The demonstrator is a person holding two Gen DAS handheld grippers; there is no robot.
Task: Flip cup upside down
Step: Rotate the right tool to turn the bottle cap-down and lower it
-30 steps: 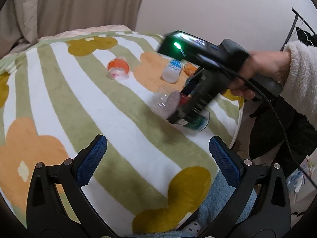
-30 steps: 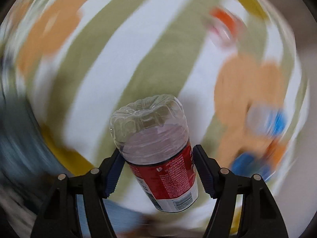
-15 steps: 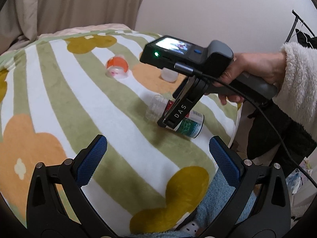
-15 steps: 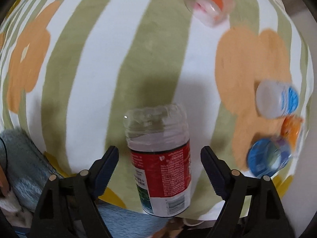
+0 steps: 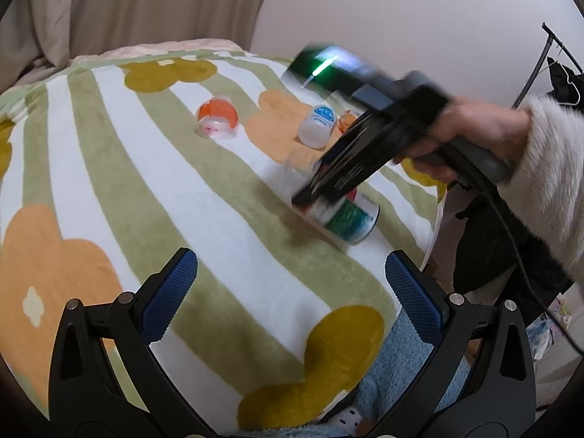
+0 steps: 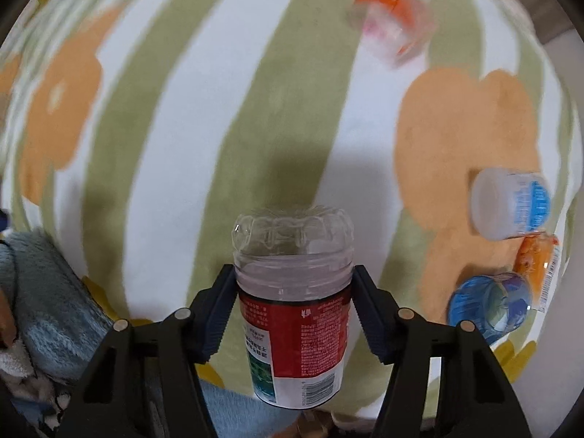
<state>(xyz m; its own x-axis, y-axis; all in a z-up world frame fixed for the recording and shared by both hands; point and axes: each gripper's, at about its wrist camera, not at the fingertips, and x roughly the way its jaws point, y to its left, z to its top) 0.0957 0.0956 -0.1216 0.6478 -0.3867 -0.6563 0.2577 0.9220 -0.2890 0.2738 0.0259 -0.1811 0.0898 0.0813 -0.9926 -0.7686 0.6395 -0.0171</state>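
The cup (image 6: 295, 314) is clear plastic with a red, green and white label. In the right wrist view its ribbed clear base points away from me and its rim toward the camera. My right gripper (image 6: 294, 284) is shut on it, one pad on each side of the label's top. From the left wrist view, the right gripper (image 5: 321, 189) is motion-blurred over the cup (image 5: 346, 219), which tilts low over the striped blanket (image 5: 182, 189). A hand (image 5: 481, 131) holds that gripper. My left gripper (image 5: 288, 284) hangs open over the blanket's near side, holding nothing.
Other cups lie farther back on the blanket: an orange-labelled clear one (image 5: 218, 118), a white one with blue print (image 5: 318, 124), an orange one (image 6: 536, 259) and a blue one (image 6: 489, 303). A blue towel (image 5: 408, 372) lies at the near edge. The bed drops off at the right.
Half a second ago the right gripper stood open around the cup resting on the blanket. It has since closed on the cup and is moving, blurred. The left gripper has stayed put.
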